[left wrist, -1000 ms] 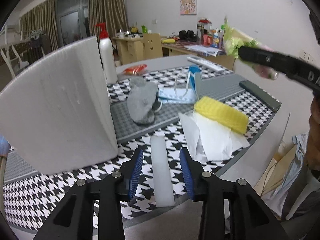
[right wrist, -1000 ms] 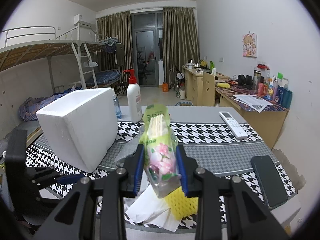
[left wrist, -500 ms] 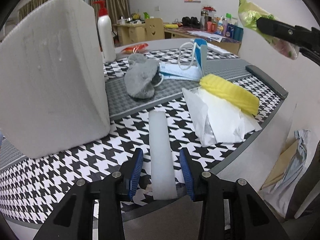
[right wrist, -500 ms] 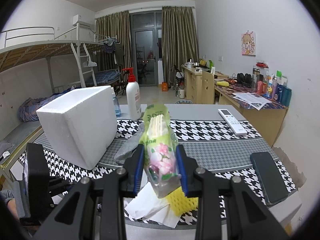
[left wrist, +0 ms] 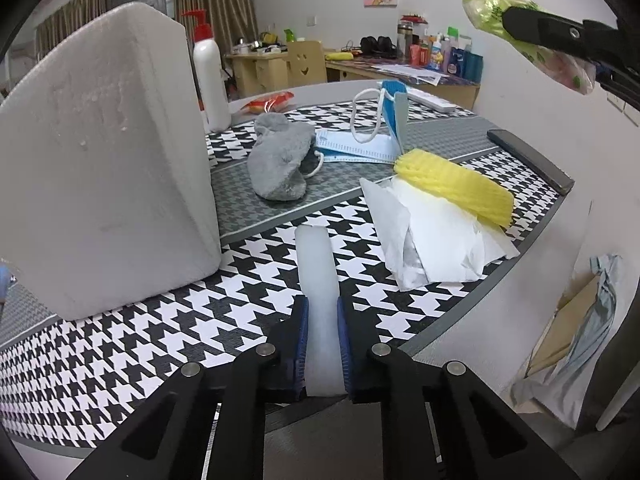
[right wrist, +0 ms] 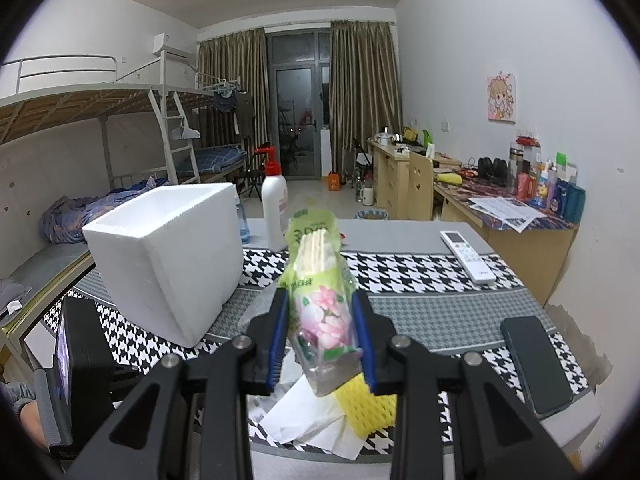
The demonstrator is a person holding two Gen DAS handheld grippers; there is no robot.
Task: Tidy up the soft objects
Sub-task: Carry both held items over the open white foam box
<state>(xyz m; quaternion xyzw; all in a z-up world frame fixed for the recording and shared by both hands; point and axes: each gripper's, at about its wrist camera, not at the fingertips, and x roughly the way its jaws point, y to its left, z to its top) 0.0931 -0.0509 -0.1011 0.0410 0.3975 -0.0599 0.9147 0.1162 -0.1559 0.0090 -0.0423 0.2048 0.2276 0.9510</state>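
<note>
L gripper (left wrist: 322, 334): jaws clamped on white foam strip (left wrist: 316, 268), which lies flat on the houndstooth table (left wrist: 120, 344) near its front edge, just beside the foam box (left wrist: 104, 152). R gripper (right wrist: 322, 334): jaws clamped on green swab pack (right wrist: 320, 288), held up in the air above the table; pink flower print, digits approx "300" at top, rest unreadable. Sock (left wrist: 280, 160), masks (left wrist: 360, 144), yellow net (left wrist: 456, 186) on tissue (left wrist: 432, 236) lie mid-table. Bottle (right wrist: 275, 212) label too blurred.
</note>
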